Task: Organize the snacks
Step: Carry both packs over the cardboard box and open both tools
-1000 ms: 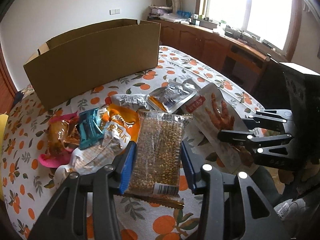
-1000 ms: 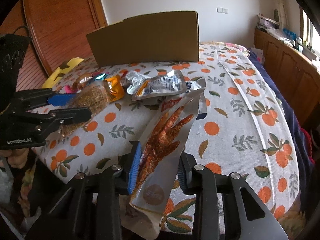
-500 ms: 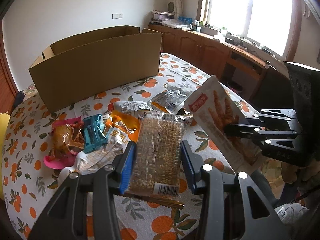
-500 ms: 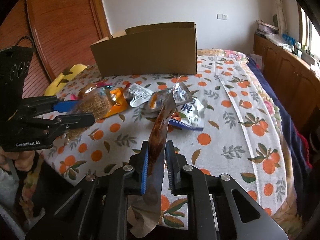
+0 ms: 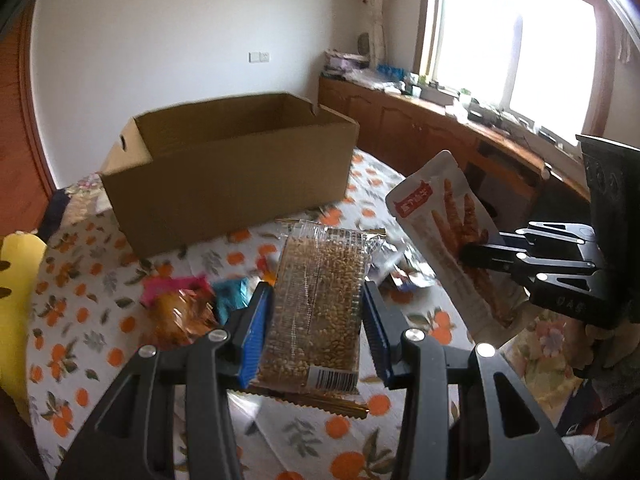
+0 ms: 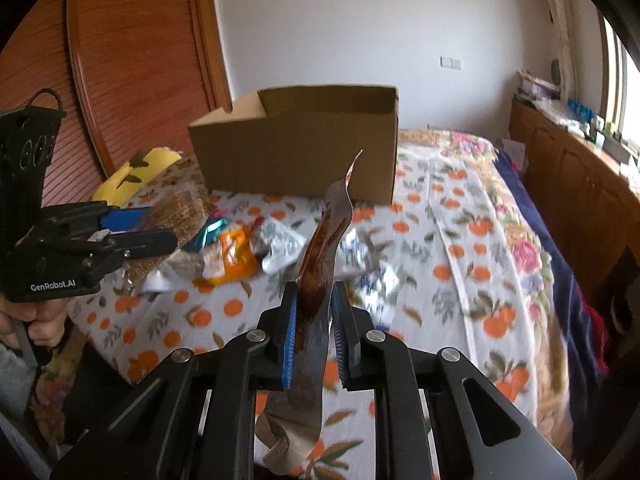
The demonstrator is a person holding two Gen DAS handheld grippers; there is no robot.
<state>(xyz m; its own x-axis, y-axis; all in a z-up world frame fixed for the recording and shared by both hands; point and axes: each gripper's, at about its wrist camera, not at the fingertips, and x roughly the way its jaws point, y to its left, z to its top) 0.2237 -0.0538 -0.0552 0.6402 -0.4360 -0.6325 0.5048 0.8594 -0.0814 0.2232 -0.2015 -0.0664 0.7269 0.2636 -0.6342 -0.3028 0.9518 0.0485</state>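
1. Open brown cardboard box (image 5: 224, 168) sits at the far side of the orange-print cloth surface (image 5: 80, 320); the inside that shows has nothing in it, floor hidden by the near wall.
2. Left gripper (image 5: 316, 332) fingers (image 5: 256, 332) clamp a clear rectangular packet of brown grain bar (image 5: 316, 300), barcode end nearest the camera, packet raised above the cloth.
3. Right gripper (image 6: 314, 332) fingers (image 6: 289, 336) pinch a white pouch with red label and chicken-feet picture (image 5: 444, 232) edge-on, pouch lifted and standing upward, crumpled tail hanging below the fingers.
4. Loose snack pile lies on the cloth between the grippers and the box: pink wrapper (image 5: 172, 286), teal wrapper (image 5: 230, 296), orange packet (image 6: 236, 256), silver foil packs (image 6: 280, 248).
5. Yellow cushion (image 6: 136, 172) at the left edge of the cloth, beside the box.
6. Wooden cabinets (image 5: 400, 128) under the window, well apart from the snacks.
7. Box opening clear; the pile lies in front of its near wall.
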